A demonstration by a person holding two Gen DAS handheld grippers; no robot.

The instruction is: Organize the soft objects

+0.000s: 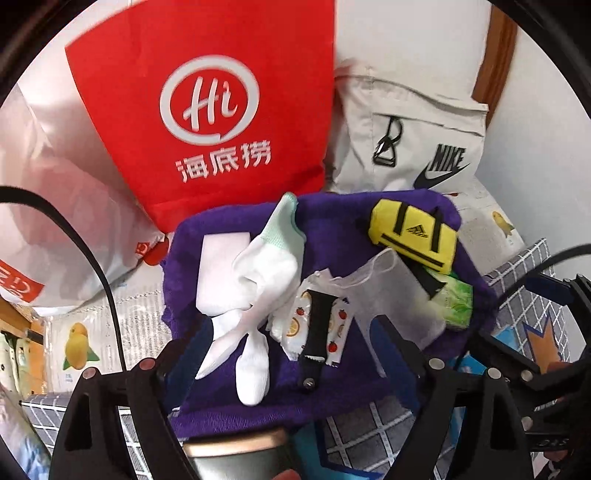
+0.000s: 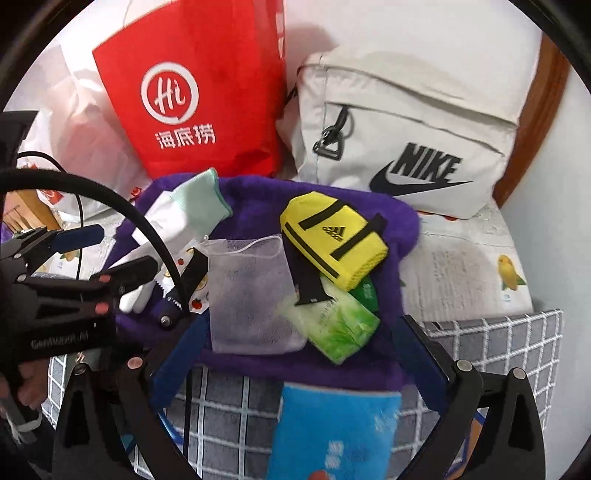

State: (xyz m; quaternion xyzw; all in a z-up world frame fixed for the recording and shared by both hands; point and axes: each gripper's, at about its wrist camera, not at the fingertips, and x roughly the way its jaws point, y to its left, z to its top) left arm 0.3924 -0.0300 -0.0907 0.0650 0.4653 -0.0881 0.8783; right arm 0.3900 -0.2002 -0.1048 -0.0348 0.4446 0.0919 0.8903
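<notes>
We see both grippers, left gripper and right gripper, jaws spread wide, gripping nothing, above the purple towel bearing a white glove.

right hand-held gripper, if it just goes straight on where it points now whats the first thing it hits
Most likely the white mesh pouch or the green tissue pack beside it, both lying on the purple towel between the open right hand-held gripper fingers. Depth is hard to judge.

You face plain white wall at back; brown wooden frame edge runs down right side. Under you, grey fabric surface with white grid lines. Newspaper sheets with yellow fruit pictures spread over it. Light even, soft shadows
</notes>
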